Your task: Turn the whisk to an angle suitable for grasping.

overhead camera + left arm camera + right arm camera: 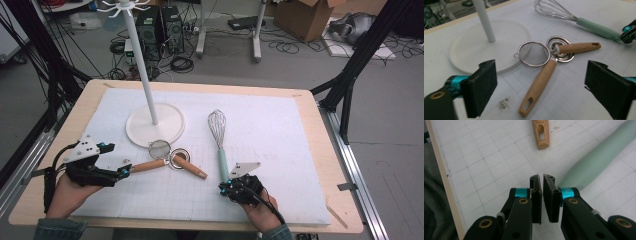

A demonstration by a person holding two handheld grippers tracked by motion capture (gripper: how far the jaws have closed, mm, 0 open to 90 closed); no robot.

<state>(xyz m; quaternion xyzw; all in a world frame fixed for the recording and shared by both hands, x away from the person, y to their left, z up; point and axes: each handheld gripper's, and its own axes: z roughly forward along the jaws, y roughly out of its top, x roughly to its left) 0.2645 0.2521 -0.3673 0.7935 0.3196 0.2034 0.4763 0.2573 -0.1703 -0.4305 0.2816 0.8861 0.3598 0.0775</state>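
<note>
On the bench (310, 125) lie a mesh strainer (534, 53) and a second wood-handled tool (576, 47), crossed, both empty, just beside the stand's base (167, 132). The left hand-held gripper (541, 87), jaws wide apart, faces the strainer's handle. The right hand-held gripper (542, 192), jaws together on nothing, sits beside the whisk (219, 137).

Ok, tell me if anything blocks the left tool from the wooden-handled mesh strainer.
Nothing visible does. The left tool is open, and the wooden handle of the small mesh strainer lies on bare white mat between its jaws. The second wooden-handled utensil lies across the strainer's far end, past the handle.
</note>
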